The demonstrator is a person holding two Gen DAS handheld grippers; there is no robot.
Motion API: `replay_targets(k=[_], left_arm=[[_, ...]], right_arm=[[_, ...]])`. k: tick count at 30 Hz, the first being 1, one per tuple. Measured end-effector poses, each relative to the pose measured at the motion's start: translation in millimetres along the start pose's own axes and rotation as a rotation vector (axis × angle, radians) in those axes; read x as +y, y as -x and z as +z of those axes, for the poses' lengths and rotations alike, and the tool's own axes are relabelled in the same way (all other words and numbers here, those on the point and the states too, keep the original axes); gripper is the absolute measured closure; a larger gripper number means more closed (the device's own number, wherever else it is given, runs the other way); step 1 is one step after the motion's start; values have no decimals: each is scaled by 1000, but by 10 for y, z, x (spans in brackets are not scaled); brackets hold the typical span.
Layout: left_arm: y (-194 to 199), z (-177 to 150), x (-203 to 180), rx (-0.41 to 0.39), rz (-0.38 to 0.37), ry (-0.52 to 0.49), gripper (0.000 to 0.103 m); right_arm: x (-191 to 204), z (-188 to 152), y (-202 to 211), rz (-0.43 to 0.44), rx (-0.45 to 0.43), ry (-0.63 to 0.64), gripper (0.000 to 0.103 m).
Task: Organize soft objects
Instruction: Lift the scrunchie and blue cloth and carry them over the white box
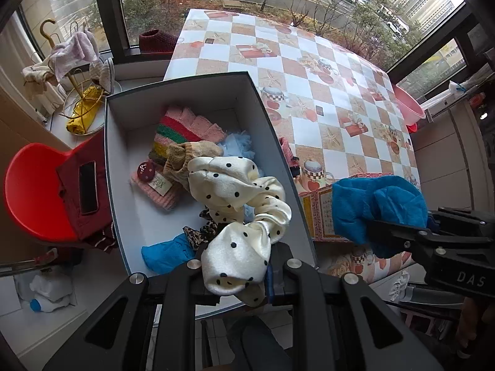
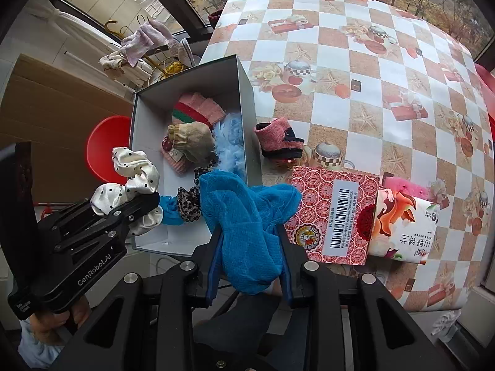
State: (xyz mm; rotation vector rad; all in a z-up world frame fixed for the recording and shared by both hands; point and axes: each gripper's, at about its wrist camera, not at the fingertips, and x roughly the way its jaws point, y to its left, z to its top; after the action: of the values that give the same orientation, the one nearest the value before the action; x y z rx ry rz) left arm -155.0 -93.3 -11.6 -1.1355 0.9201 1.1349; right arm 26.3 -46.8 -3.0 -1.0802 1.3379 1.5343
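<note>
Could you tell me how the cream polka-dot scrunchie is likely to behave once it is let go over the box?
The polka-dot scrunchie sags in loose folds from the left gripper, so it is probably floppy and light. Its sheen suggests slippery fabric. It should land softly in the box.

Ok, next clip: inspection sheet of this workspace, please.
Surface: table under checked patterned oilcloth.
Job's things: open grey cardboard box holding striped knit sock, beige mitten, leopard scrunchie.
Clutter: red patterned packet, pink slipper.
Grippers: left gripper shut on cream polka-dot scrunchie; right gripper shut on blue cloth.
Cables: nothing seen.
Surroundings: red plastic chair, windows.
</note>
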Motion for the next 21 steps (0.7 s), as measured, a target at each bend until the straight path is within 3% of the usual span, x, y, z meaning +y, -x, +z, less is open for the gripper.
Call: replay_targets(k=[10, 21], left_arm=[[-25, 12, 171, 5, 14, 38, 81], [-199, -4, 331, 34, 84, 72, 81]], right_arm=[[147, 84, -122, 6, 31, 37, 70], [336, 208, -327, 19, 57, 74, 70]])
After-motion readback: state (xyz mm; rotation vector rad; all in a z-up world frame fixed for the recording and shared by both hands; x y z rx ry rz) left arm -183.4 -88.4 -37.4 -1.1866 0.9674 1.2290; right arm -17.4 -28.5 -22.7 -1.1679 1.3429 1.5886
